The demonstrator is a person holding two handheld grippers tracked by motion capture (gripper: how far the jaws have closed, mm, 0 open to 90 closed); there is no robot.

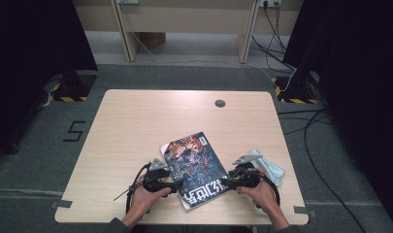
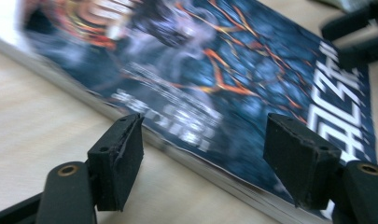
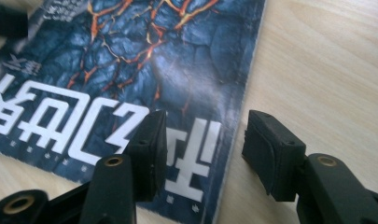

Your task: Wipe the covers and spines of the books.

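A book (image 1: 196,167) with a dark blue cover, orange cracks and large white characters lies flat near the front of the wooden table (image 1: 136,126). My left gripper (image 1: 177,183) is at the book's left edge. In the left gripper view its jaws stand open (image 2: 207,158), one pad (image 2: 119,158) over bare wood and the other over the cover (image 2: 233,70). My right gripper (image 1: 228,183) is at the book's right edge. It is open too (image 3: 203,154): its left pad (image 3: 149,149) hangs over the cover (image 3: 154,56) and the other over the table.
A pale blue cloth (image 1: 269,167) lies crumpled just right of my right hand. A round cable grommet (image 1: 220,103) sits at the table's far side. The front table edge is close under both forearms. Cables run over the floor at the right.
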